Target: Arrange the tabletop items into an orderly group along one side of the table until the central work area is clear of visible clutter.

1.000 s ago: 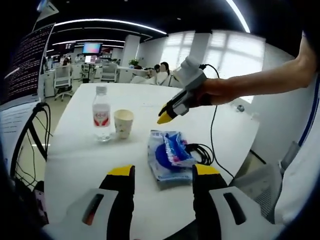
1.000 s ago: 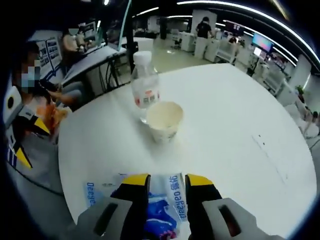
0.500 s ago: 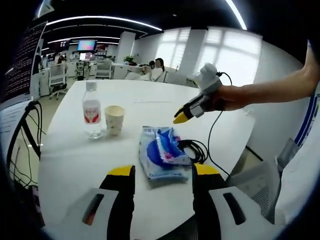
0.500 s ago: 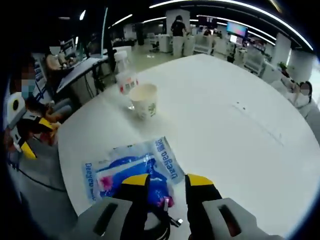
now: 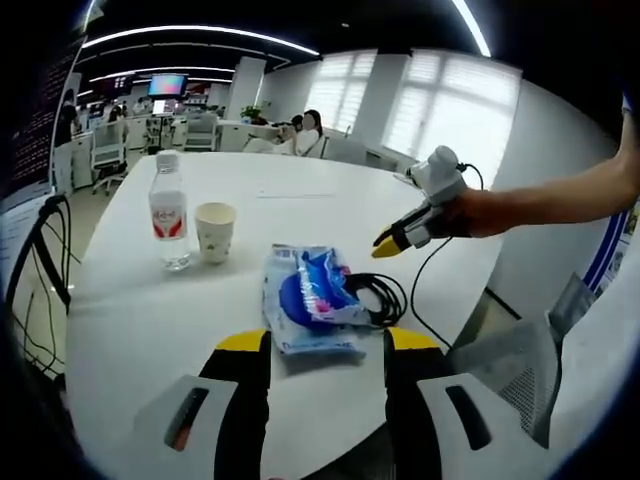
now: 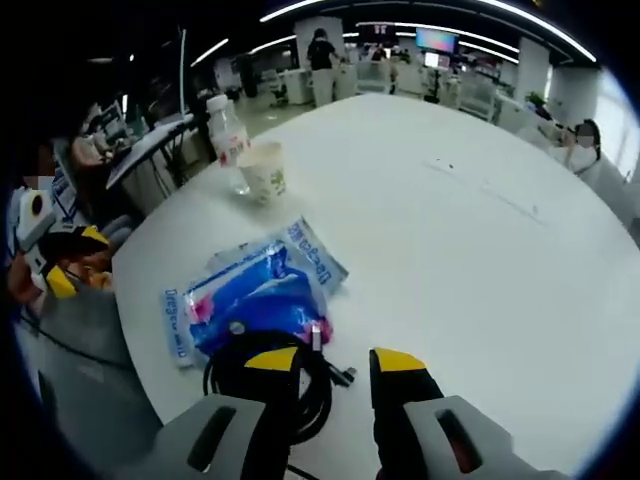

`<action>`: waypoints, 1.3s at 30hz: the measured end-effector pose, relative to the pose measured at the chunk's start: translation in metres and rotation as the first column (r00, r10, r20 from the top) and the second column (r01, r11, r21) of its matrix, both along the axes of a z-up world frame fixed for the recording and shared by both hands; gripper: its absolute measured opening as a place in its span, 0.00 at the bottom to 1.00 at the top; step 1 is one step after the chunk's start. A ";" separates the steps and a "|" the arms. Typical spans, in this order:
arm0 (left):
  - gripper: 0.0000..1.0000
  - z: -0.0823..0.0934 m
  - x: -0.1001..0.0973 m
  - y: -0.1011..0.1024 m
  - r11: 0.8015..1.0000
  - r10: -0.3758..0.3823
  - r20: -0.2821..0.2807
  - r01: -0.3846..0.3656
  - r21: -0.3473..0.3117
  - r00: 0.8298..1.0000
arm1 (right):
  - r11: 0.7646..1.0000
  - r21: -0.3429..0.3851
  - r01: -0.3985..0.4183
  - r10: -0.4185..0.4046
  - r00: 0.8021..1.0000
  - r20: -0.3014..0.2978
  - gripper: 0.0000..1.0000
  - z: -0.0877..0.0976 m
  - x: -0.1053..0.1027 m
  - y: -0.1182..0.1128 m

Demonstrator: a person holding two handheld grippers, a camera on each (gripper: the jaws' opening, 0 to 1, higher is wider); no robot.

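On the white round table (image 5: 130, 310) lie a blue and white packet (image 5: 308, 305) and a coiled black cable (image 5: 380, 298) beside it. A clear water bottle (image 5: 168, 211) and a paper cup (image 5: 214, 231) stand together further back. My left gripper (image 5: 327, 345) is open above the table's near edge, just short of the packet. In the right gripper view, my right gripper (image 6: 335, 362) is open over the cable (image 6: 268, 378), with the packet (image 6: 250, 297), cup (image 6: 263, 171) and bottle (image 6: 227, 132) beyond. The right gripper (image 5: 397, 240) also hangs above the table's right side in the left gripper view.
Office desks, chairs and seated people surround the table (image 6: 480, 250). A black cable frame (image 5: 35, 260) stands at the left of the left gripper view. The left gripper (image 6: 55, 255) shows at the left edge of the right gripper view. The far half of the table is bare.
Both cameras have pulled back from the table. The right gripper has drawn away to the right, from over the packet to over the cable. The items have stayed put.
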State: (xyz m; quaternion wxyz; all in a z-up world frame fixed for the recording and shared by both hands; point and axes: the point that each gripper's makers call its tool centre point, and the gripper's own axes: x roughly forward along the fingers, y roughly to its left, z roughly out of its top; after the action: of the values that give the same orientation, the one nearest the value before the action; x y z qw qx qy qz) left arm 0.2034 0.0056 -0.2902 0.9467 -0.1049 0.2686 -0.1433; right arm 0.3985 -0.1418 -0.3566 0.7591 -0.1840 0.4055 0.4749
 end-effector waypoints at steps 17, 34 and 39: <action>0.43 -0.015 0.013 -0.016 0.999 -0.022 -0.031 0.021 -0.045 0.999 | 0.999 0.008 0.052 -0.052 0.998 -0.041 0.25 -0.018 -0.003 -0.025; 0.40 -0.024 0.049 -0.092 0.978 -0.195 -0.057 0.191 -0.079 0.979 | 0.992 0.035 0.118 -0.113 0.987 -0.114 0.23 -0.029 -0.032 -0.044; 0.39 -0.030 0.063 -0.110 0.970 -0.236 -0.069 0.231 -0.070 0.969 | 0.977 0.075 0.201 -0.187 0.970 -0.158 0.22 -0.035 -0.043 -0.047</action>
State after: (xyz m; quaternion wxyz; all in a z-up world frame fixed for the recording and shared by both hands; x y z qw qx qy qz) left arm 0.2664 -0.1045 -0.3204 0.9087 -0.1070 0.3106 -0.2577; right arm 0.3555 -0.1888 -0.3916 0.7767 -0.0728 0.4557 0.4287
